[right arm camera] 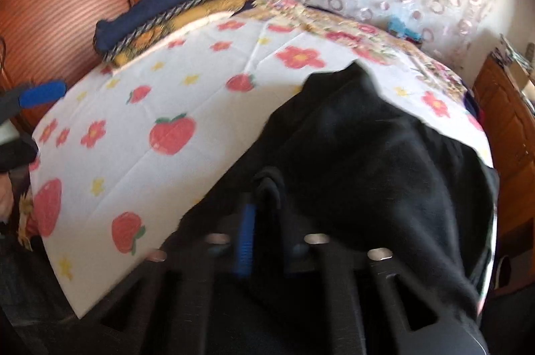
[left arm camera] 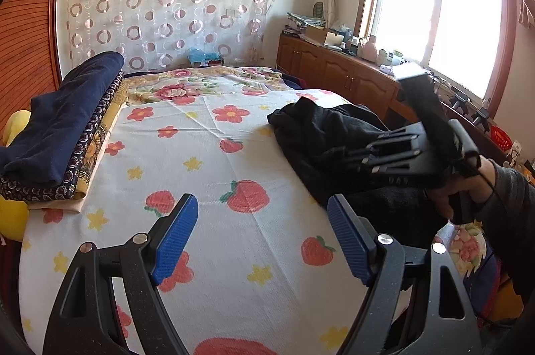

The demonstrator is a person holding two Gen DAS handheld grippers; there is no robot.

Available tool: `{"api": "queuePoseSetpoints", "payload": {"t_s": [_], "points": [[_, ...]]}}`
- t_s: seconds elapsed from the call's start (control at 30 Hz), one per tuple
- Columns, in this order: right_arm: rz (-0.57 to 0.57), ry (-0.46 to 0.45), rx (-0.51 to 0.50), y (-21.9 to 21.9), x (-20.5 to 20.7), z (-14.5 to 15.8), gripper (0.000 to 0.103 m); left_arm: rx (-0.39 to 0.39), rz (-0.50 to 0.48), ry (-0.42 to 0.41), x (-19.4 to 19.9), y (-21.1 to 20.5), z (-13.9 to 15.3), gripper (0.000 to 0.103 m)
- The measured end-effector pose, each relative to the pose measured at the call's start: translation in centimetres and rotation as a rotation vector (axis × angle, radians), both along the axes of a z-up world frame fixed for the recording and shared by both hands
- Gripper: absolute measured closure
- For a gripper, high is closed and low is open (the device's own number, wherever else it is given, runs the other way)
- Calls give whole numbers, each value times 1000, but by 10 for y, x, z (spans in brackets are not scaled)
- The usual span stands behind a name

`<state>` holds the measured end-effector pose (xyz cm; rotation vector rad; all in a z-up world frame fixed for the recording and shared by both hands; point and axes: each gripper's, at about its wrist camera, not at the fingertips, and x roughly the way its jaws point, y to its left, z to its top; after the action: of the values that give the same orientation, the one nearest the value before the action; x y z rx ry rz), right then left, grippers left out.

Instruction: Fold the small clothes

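Observation:
A crumpled black garment (left arm camera: 321, 130) lies on the right side of the bed, on a white sheet (left arm camera: 207, 154) printed with strawberries and flowers. My right gripper (left arm camera: 337, 154), held by a hand in a dark sleeve (left arm camera: 501, 187), reaches into it from the right. In the blurred right wrist view, my right gripper (right arm camera: 264, 197) has its jaws shut on a fold of the black garment (right arm camera: 367, 154), with one blue pad (right arm camera: 246, 238) showing. My left gripper (left arm camera: 262, 204) hovers open over bare sheet at the front of the bed, nothing between its blue pads.
A stack of folded clothes (left arm camera: 67, 134), navy on top, sits at the bed's left edge beside a wooden wardrobe (left arm camera: 26, 37). A yellow cushion (left arm camera: 13, 214) lies below it. A wooden cabinet (left arm camera: 334, 70) with clutter runs under the window on the right.

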<state>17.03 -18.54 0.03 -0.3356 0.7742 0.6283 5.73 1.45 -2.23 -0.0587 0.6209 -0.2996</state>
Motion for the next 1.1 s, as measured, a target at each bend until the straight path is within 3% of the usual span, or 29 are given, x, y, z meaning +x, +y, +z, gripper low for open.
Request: {"api": "queuePoseSetpoints", "payload": {"t_s": [0.2, 0.4, 0.67, 0.73, 0.8, 0.93, 1.1], "points": [[-111, -136, 77, -46, 7, 46, 94, 2, -10, 4, 0, -3, -2, 22], [-262, -259, 12, -87, 39, 88, 95, 3, -21, 10, 1, -8, -5, 22], [-446, -264, -128, -92, 94, 73, 94, 8, -25, 17, 1, -9, -7, 22], [-483, -235, -120, -94, 99, 69, 86, 9, -25, 19, 1, -9, -8, 22], [-511, -231, -109, -90, 97, 74, 74, 11, -28, 22, 1, -10, -8, 22], [-489, -244, -60, -78, 74, 89, 72, 13, -37, 20, 0, -14, -7, 22], [-397, -240, 24, -91, 12, 79, 68, 17, -54, 20, 0, -22, -7, 22]]}}
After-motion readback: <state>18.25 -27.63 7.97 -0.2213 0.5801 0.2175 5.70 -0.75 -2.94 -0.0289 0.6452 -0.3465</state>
